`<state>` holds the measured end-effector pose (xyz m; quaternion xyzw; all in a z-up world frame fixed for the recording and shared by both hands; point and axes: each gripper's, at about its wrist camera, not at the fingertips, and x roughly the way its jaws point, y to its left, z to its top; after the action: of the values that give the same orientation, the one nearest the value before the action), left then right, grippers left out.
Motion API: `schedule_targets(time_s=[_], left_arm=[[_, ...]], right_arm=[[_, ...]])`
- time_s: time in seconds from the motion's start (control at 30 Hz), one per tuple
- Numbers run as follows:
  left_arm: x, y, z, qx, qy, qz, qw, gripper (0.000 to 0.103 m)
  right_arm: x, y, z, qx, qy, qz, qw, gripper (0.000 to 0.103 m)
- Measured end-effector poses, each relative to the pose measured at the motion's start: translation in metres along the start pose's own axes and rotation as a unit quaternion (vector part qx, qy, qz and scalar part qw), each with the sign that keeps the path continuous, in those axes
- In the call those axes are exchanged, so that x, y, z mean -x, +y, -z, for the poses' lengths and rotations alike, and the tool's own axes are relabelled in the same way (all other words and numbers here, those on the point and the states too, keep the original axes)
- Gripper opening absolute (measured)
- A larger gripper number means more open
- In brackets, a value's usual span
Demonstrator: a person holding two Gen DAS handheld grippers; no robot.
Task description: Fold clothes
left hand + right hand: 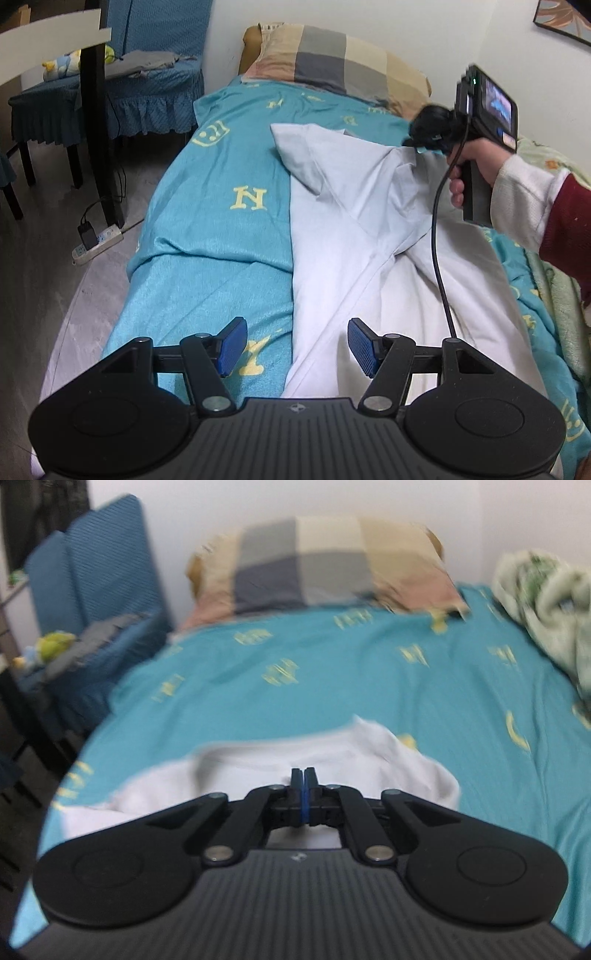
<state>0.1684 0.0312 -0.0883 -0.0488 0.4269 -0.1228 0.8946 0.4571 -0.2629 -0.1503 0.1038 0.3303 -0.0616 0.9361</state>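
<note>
A white garment (pixel 351 240) lies lengthwise on the teal bed cover (pixel 221 166), its left side folded over with a straight edge. My left gripper (pixel 297 347) hovers open over the garment's near left edge, with nothing pinched between its blue pads (pixel 232 347). A hand (pixel 476 158) holds my right gripper (pixel 424 147) at the far right of the garment; it is shut on a fold of the cloth, which rises in a peak to its tip. In the blurred right wrist view the right gripper (pixel 304 775) has its jaws pressed together over the white garment (pixel 332 753).
A checked pillow (pixel 343 59) lies at the head of the bed against the wall. A crumpled green blanket (pixel 546 602) sits along the right side. Left of the bed are a blue-covered chair (pixel 147 74), a dark post (pixel 99 129) and a power strip (pixel 98 240) on the floor.
</note>
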Motion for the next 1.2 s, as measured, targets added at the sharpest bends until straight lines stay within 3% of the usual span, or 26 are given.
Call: schedule_targets(time_s=[0.2,0.43,0.7,0.9,1.03,1.2], left_arm=[[-0.018,0.000,0.000,-0.005,0.017,-0.004,0.9998,0.063],[-0.018,-0.004,-0.001,-0.008,0.013,-0.010,0.9998,0.063],[0.006,-0.013,-0.002,-0.025,-0.014,-0.002,0.9996,0.063],[0.033,-0.018,0.001,-0.023,-0.027,0.018,0.9992,0.065],[0.042,-0.020,0.008,-0.010,-0.009,0.023,0.9997,0.065],[0.048,-0.016,0.020,-0.025,0.059,0.009,0.9979,0.066]], right_arm=[[-0.018,-0.025,0.026,-0.026,0.016,-0.026,0.999,0.003],[0.029,-0.044,0.026,-0.046,-0.011,-0.065,0.997,0.003],[0.162,-0.037,0.039,-0.013,-0.019,-0.092,0.995,0.003],[0.288,-0.016,0.090,0.001,0.007,-0.105,0.994,0.004],[0.348,-0.016,0.137,-0.020,0.020,-0.129,0.991,0.005],[0.384,-0.031,0.170,-0.044,0.020,-0.127,0.991,0.006]])
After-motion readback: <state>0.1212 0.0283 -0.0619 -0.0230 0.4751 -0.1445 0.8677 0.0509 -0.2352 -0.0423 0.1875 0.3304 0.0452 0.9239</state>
